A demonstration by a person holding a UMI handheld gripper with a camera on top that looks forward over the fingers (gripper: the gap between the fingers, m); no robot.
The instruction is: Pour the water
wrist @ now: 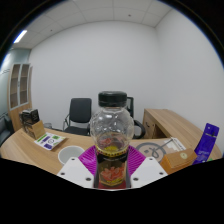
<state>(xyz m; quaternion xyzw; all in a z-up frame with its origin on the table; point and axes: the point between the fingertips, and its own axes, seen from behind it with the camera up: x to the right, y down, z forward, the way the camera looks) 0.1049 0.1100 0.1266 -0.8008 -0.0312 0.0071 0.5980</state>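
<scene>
A clear plastic jar with a black screw lid [112, 135] stands upright between the two fingers of the gripper [112, 172], its lower part bearing a yellow and red label. The magenta pads [92, 158] press against the jar's sides, so the fingers are closed on it and it appears lifted above the light wooden table [30, 150].

On the table, just left of the jar, sits a white round bowl [71, 154]. Further left lies a flat white tray with a green label [47, 141], and behind it a dark box stands upright [32, 122]. To the right a pale carton [172, 155] rests near the fingers, with a purple packet [206, 142] beyond it.

Black office chairs [78, 113] stand behind the table against a plain white wall [110, 55]. A wooden shelf unit [20, 88] lines the left side.
</scene>
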